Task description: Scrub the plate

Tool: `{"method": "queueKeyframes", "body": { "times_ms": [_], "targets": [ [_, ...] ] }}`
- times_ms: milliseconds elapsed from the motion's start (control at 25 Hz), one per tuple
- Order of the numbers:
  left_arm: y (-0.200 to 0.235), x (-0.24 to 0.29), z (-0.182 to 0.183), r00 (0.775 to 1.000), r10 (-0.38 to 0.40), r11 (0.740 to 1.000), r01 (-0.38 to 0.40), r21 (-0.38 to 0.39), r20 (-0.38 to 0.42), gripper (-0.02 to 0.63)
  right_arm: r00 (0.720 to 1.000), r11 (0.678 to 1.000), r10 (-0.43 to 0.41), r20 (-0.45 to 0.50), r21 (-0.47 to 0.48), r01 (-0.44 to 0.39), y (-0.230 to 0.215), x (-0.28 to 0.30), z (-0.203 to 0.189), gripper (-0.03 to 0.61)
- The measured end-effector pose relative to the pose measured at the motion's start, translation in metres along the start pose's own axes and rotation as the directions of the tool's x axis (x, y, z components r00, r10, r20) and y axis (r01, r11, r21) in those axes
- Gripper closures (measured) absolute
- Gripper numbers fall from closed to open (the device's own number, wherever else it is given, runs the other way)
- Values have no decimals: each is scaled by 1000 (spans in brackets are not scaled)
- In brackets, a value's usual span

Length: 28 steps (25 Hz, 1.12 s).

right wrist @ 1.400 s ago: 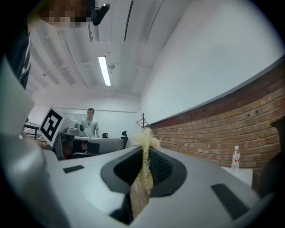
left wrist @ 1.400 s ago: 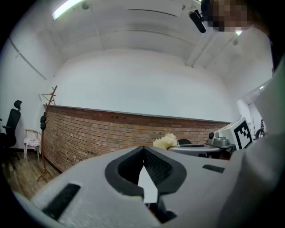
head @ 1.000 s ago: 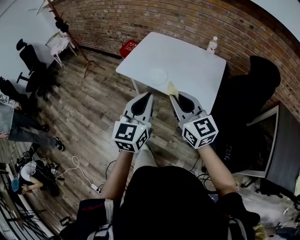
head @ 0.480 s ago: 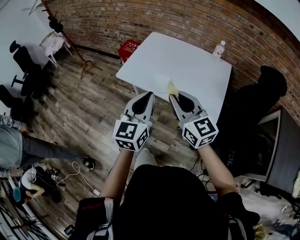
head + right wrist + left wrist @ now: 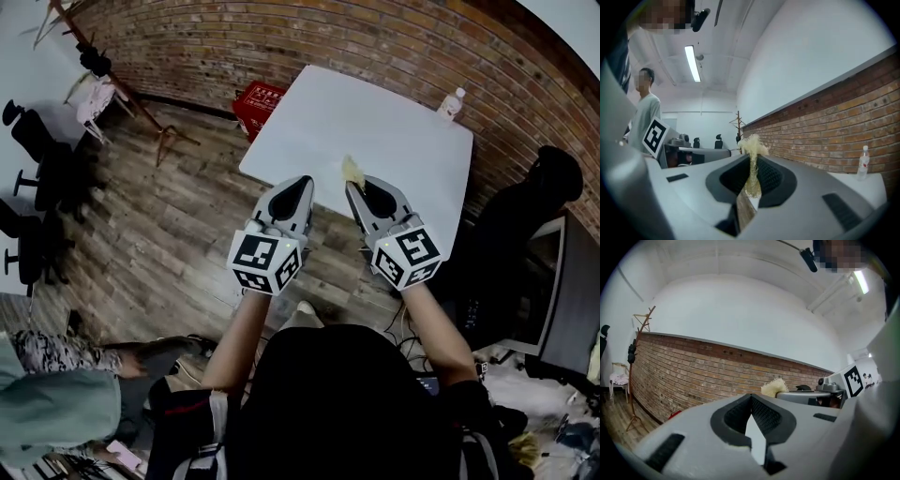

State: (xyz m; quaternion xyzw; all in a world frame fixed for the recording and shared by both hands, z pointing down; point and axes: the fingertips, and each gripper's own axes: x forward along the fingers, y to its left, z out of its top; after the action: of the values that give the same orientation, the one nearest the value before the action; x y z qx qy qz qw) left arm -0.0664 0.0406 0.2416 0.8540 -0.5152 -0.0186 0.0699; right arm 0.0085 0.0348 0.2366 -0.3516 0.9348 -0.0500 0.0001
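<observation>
Presently, markings on red crate (image 5: pixel 258 101) beside table (image 5: pixel 403 131) too small to read. Left gripper (image 5: pixel 303 180) pinched fully together, nothing between pads. Right gripper (image 5: pixel 352 185) clamped on yellow scrubber (image 5: pixel 352 170), tuft protruding past tips, over table's near edge. Bottle (image 5: pixel 452 103) upright at far corner, contents indiscernible. Plate not distinguishable against white tabletop.
</observation>
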Motion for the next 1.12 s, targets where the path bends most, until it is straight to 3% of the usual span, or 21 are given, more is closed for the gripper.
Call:
{"method": "queueKeyframes", "body": {
  "times_ms": [200,360,640,1120],
  "targets": [
    [32,4,-2,1000,-20,1000,20,-20,-21,597,998,998,-54,-31,25,55,-10,26,-3,532],
    [45,7,-14,999,-38,996,35,-78,-36,597,993,994,-99,-68,43,102,-11,33,-15,532],
    [50,22,-30,996,-69,987,61,-147,-53,597,988,992,-114,-101,34,118,-23,38,-26,532],
    [60,73,-59,990,-84,987,67,-148,-114,597,989,993,-93,-118,62,101,-73,64,-44,532]
  ]
}}
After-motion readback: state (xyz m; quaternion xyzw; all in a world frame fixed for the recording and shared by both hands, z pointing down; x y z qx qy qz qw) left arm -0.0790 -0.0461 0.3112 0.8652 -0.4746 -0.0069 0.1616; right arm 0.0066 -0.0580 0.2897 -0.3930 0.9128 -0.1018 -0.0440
